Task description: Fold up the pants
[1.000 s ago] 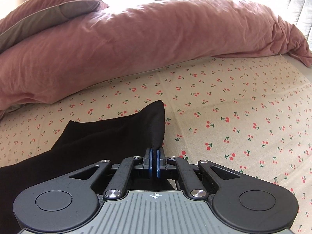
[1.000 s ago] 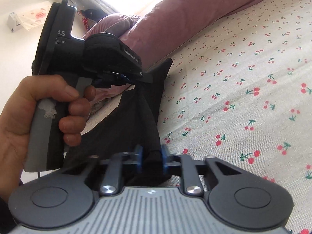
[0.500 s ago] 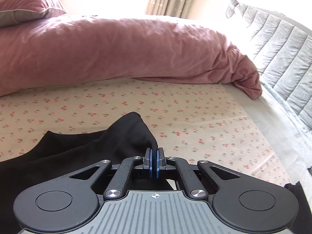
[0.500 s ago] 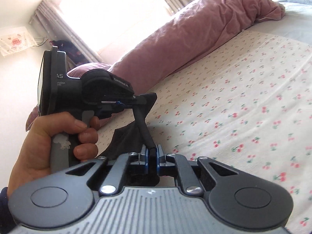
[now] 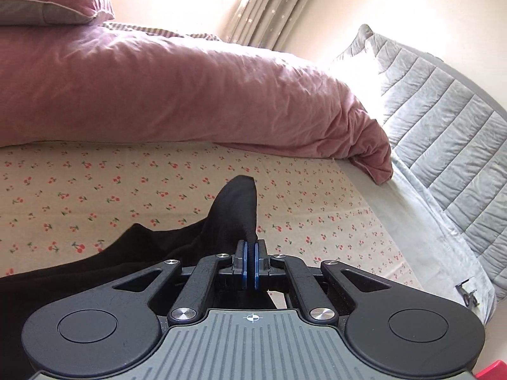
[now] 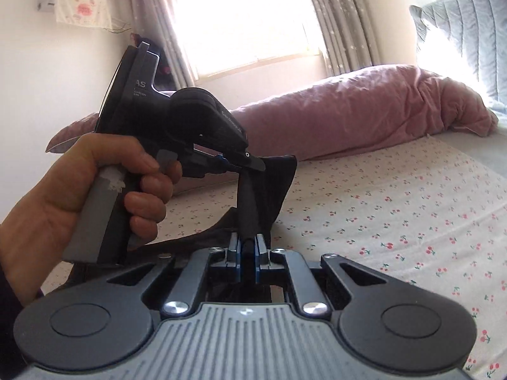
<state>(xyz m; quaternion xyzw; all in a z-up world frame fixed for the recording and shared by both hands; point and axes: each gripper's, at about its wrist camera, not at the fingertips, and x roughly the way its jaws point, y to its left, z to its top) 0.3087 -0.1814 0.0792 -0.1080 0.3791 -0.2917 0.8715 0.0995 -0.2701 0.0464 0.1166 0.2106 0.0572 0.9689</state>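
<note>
Both grippers are pinching the black pants (image 5: 196, 250): left gripper (image 5: 250, 264) is clamped on a raised fold, right gripper (image 6: 247, 253) is closed on a bunched edge, lifted off the cherry-print bed sheet (image 6: 396, 209) toward its near edge. I see no finished fold (most cloth is out of view), so I judge the fold barely started; laying over and flattening remain.

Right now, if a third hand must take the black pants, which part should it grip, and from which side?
Probably the black pants where they sag onto the sheet, from the left in the left wrist view. The left gripper and right gripper already pinch the raised edge.
</note>
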